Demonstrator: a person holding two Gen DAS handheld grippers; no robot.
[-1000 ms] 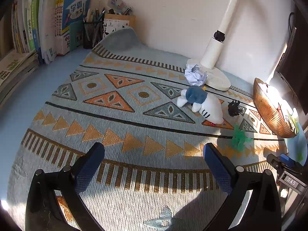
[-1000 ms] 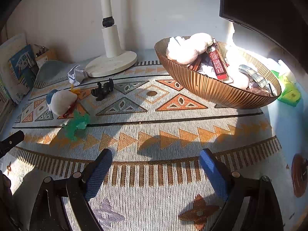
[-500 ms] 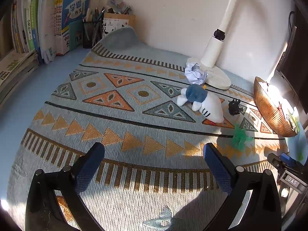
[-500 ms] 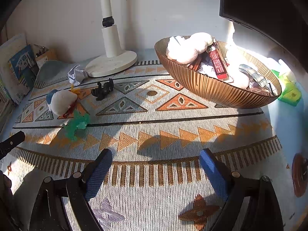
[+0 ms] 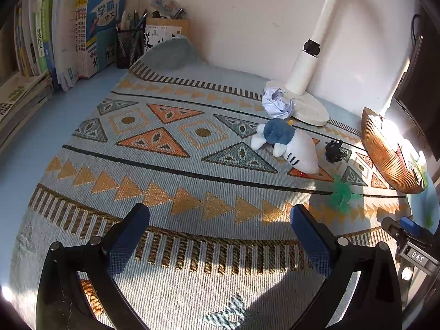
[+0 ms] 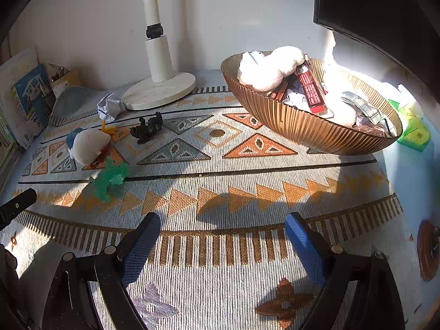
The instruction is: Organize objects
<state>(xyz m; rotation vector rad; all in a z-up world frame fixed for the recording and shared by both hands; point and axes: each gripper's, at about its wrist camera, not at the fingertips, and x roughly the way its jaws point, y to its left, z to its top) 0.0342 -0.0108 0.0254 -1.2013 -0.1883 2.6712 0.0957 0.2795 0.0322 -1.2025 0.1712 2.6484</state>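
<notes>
Blue-padded left claw (image 5: pixel 220 221), right claw (image 6: pixel 222 228) wide open, empty.

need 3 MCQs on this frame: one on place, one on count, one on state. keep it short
1. Where does the crumpled paper lie?
A. against the lamp base
B. inside the bowl
C. in the pen holder

2. How many loose items lie on the mat outside the ribbed bowl?
A. two
B. four
C. six

3. What is the state of the right tool?
A. shut on the plush toy
B. shut and empty
C. open and empty

Key:
1 A: the paper touches the white lamp base.
2 B: the paper, the plush toy, the black figure and the green figure.
3 C: its blue pads stand wide apart over bare mat.
</notes>
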